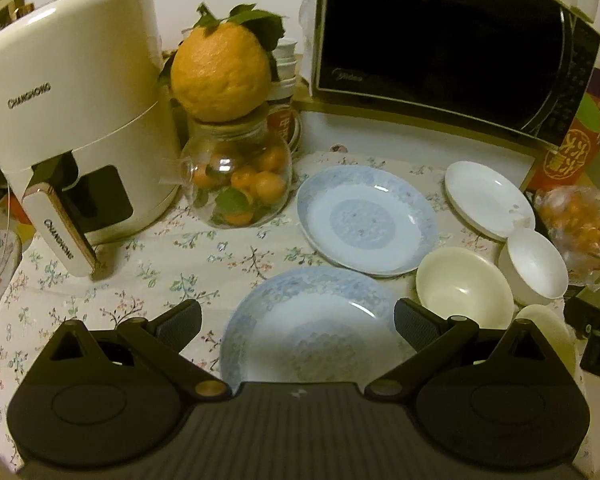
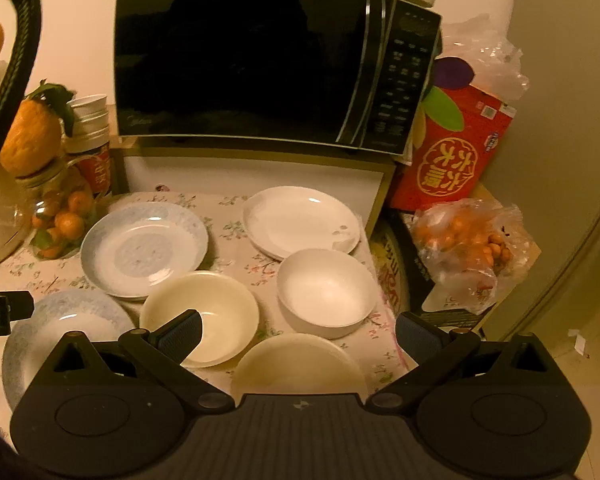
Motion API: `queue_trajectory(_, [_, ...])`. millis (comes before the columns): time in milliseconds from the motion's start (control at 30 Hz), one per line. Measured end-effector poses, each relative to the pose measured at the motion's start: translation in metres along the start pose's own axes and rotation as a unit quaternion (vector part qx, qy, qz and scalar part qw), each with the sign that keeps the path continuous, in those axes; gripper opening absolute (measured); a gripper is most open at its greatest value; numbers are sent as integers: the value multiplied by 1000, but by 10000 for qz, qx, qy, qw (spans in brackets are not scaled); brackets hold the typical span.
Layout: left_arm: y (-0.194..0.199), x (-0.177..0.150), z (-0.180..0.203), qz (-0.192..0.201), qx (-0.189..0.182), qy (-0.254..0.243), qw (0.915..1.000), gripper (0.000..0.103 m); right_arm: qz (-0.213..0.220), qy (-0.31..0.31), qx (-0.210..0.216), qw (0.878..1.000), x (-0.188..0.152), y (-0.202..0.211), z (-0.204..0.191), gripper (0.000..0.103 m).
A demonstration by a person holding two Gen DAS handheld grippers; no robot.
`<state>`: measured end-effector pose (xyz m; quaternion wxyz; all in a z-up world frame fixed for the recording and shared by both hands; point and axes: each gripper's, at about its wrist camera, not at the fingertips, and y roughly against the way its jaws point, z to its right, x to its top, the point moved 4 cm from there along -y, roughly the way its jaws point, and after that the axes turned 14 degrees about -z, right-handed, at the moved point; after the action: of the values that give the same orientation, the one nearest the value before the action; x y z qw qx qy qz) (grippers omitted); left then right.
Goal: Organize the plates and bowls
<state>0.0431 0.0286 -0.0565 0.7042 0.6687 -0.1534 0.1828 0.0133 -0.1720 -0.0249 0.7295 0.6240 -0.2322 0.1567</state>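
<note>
Your left gripper (image 1: 298, 326) gapes wide and empty over the near blue-patterned ceramic plate (image 1: 312, 332); your right gripper (image 2: 298, 330) is equally wide above the cream ceramic bowl (image 2: 200, 312). Both dishes look glazed, slippery, breakable: pinch each rim firmly.

Home kitchen: microwave (image 2: 260, 64), dishes.

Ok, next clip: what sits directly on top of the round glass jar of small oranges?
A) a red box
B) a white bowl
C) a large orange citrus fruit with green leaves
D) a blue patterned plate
C: a large orange citrus fruit with green leaves rests on the mouth of the round glass jar of small oranges, beside the white air fryer.
</note>
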Motion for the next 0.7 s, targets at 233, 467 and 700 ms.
queue_trajectory(233, [-12, -10, -20, -398, 35, 212, 9990, 103, -433, 198, 776, 9958, -9, -6, -24, 100])
queue_trajectory(467, [-24, -19, -48, -716, 77, 568, 9958, 98, -1136, 26, 2145, 9701, -18, -21, -42, 100])
queue_trajectory(700, [-43, -22, -63, -974, 33, 801, 9920, 80, -1487, 2, 2514, 9564, -26, -49, -74, 85])
